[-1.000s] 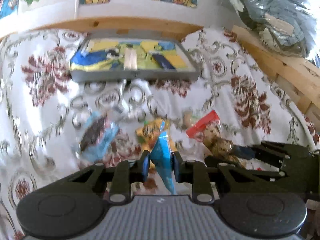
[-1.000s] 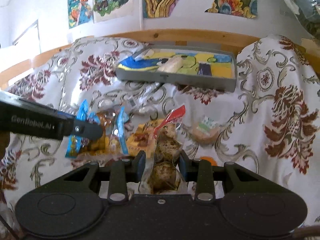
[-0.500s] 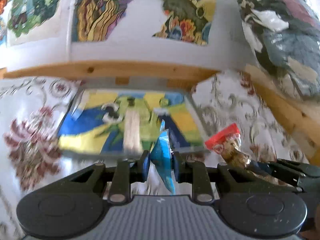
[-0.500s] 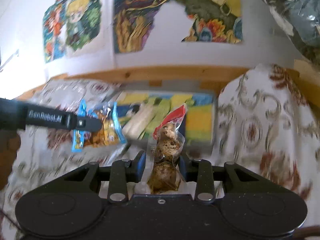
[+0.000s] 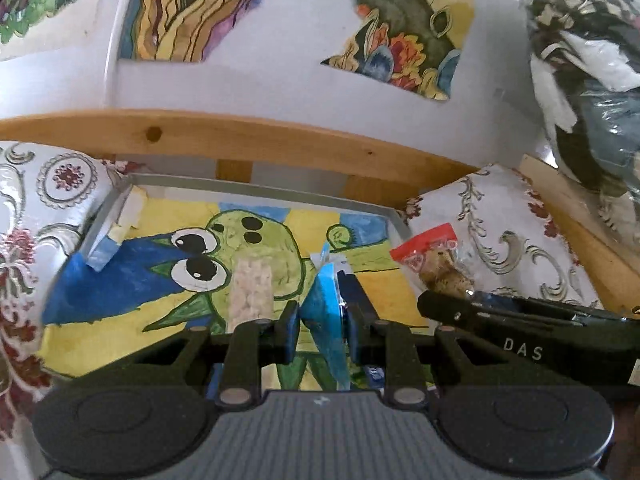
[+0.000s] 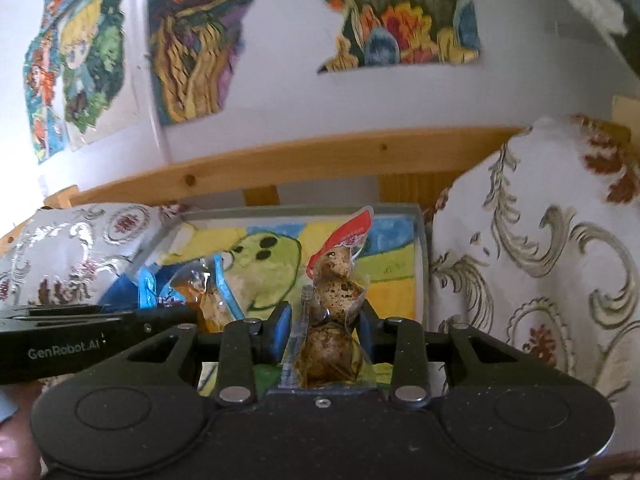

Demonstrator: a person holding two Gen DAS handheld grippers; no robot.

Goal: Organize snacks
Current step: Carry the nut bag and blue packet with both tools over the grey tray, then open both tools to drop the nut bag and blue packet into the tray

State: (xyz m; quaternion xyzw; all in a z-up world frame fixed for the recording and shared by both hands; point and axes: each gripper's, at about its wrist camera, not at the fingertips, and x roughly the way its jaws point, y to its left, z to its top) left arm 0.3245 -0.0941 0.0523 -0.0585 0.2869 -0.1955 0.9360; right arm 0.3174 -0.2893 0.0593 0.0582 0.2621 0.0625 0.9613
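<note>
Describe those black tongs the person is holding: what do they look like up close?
Both are matte black. Each has two round discs at its base and linked bars running forward to two fingers with blue pads. The left tongs have a ribbed grey panel between the discs and white "GenRobot.AI" lettering along the side; the right tongs show "DAS" in white.

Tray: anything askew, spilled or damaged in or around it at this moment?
Nothing spilled or damaged. The tray holds one pale snack bar lying flat. The left gripper grips a blue packet; the right gripper grips a sealed quail-egg packet.
</note>
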